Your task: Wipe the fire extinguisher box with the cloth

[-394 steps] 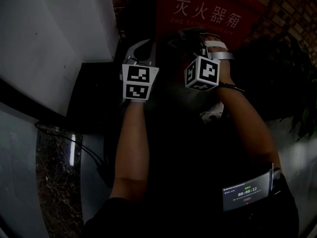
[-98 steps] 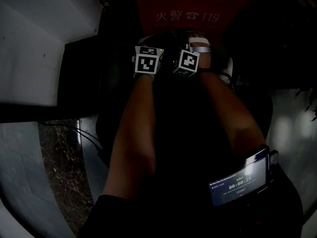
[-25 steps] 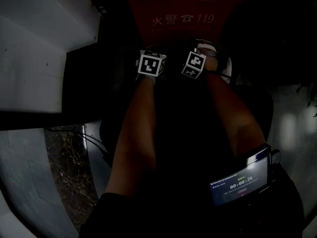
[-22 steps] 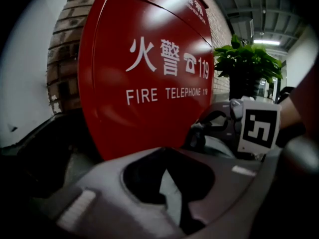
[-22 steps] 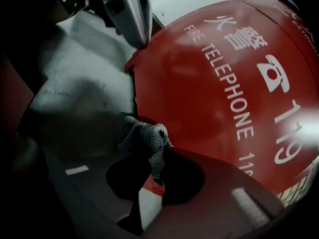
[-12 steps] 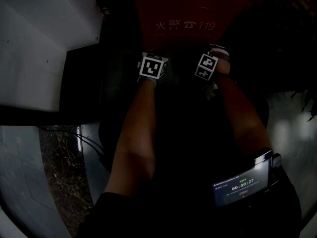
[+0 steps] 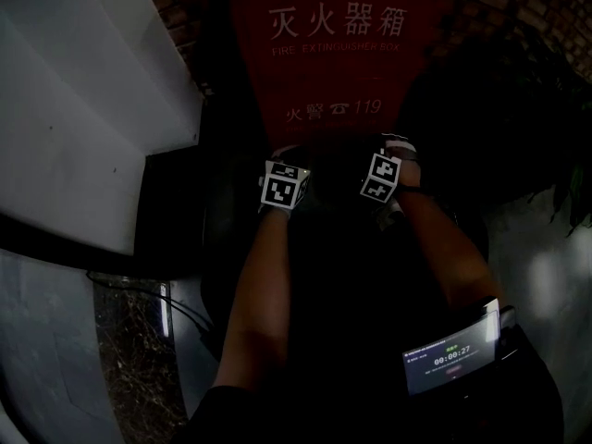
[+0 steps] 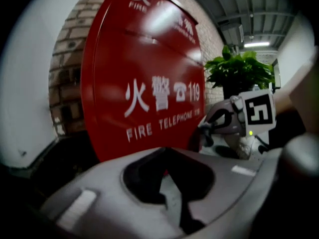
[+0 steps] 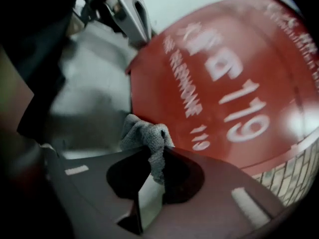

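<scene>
Right gripper [image 9: 149, 156] is clamped on the cloth [image 9: 144, 136], with the box [image 7: 347, 72] front directly ahead, its long axis rising above; left gripper [image 8: 167, 158] is closed, empty, alongside.

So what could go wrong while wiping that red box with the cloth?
1. The right gripper pinches only a small bunch of the cloth, so it might slip out during rubbing.
2. So little cloth sticks out that the hard jaw tips could scrape the fire extinguisher box.
3. The left gripper, shut and empty, sits close by; the two might bump.
</scene>
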`<state>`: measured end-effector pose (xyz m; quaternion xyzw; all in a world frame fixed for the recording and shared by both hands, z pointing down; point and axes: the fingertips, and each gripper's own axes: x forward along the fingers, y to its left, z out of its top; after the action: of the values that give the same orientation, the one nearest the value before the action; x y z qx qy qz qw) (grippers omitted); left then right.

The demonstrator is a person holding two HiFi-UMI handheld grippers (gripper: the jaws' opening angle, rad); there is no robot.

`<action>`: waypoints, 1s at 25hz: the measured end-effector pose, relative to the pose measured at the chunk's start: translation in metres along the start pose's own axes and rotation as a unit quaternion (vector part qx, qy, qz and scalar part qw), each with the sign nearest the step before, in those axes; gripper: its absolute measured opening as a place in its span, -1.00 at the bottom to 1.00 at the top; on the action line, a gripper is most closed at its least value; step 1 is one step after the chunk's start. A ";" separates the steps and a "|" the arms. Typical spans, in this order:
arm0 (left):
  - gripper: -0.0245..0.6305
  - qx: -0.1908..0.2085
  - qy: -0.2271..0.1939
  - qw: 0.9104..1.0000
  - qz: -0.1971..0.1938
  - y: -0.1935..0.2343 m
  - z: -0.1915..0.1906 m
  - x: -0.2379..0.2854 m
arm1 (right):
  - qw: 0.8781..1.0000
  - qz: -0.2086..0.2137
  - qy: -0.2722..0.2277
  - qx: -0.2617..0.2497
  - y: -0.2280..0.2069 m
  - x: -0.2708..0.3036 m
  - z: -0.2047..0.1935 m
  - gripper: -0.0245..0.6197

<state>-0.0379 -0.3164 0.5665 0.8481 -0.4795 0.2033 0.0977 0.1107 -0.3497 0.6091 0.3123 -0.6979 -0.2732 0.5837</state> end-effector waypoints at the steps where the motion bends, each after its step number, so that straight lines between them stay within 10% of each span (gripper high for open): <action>1: -0.92 0.004 -0.032 0.999 -0.001 -0.002 0.022 -0.010 | 1.000 -0.009 -0.020 0.008 -0.009 -0.010 0.010 -0.79; 7: -0.92 0.002 -0.227 0.973 0.027 0.023 0.139 -0.100 | 0.987 -0.096 -0.128 0.003 -0.087 -0.099 0.043 -0.79; 12: -0.92 -0.023 -0.238 0.965 0.106 0.075 0.164 -0.141 | 0.975 -0.144 -0.166 -0.017 -0.138 -0.159 0.049 -0.79; 25: -0.92 -0.003 -0.278 0.948 0.155 0.110 0.273 -0.230 | 0.932 -0.255 -0.248 -0.063 -0.261 -0.289 0.135 -0.79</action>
<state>-0.1683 -0.2948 0.2170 0.7862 -0.6133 -0.0297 -0.0698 0.0435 -0.3003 0.2058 0.3649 -0.6987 -0.5252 0.3206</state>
